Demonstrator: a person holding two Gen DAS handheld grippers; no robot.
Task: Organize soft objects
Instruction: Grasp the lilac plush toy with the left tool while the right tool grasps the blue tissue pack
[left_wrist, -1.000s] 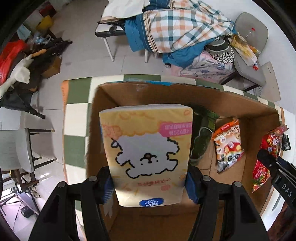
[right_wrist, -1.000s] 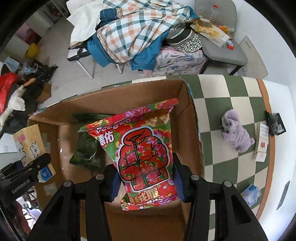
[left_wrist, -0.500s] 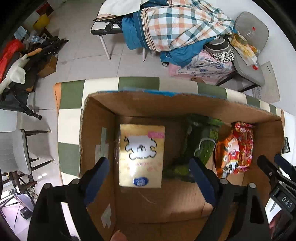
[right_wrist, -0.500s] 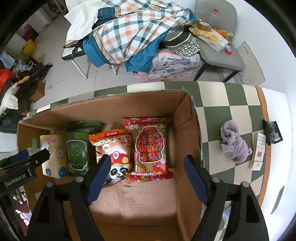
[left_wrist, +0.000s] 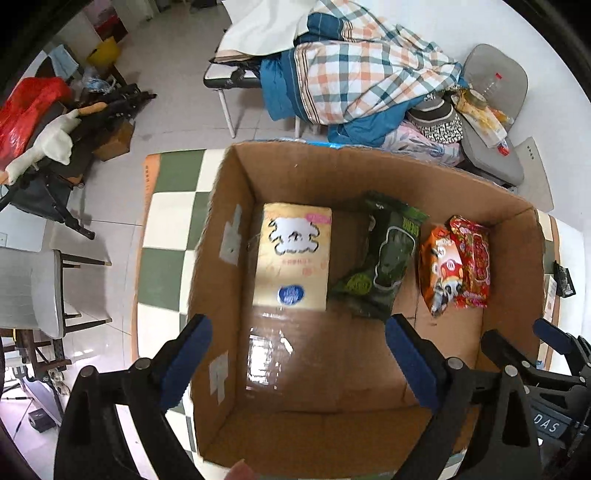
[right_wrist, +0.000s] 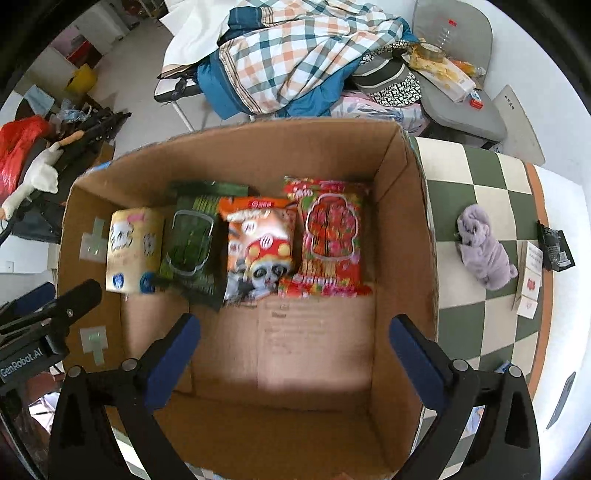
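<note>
Cardboard box (right_wrist: 402, 236): packets (right_wrist: 328, 236) beyond parted fingers (right_wrist: 173, 354).

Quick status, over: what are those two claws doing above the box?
Left gripper and right gripper: jaws opening, nothing between them. Four packs lie in the box. Purple toy on the table.

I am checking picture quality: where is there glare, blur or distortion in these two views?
Left wrist view: glare on the cardboard box floor, straight edges bent by the fisheye. Right wrist view: slight blur on the snack bags, dark corners.
</note>
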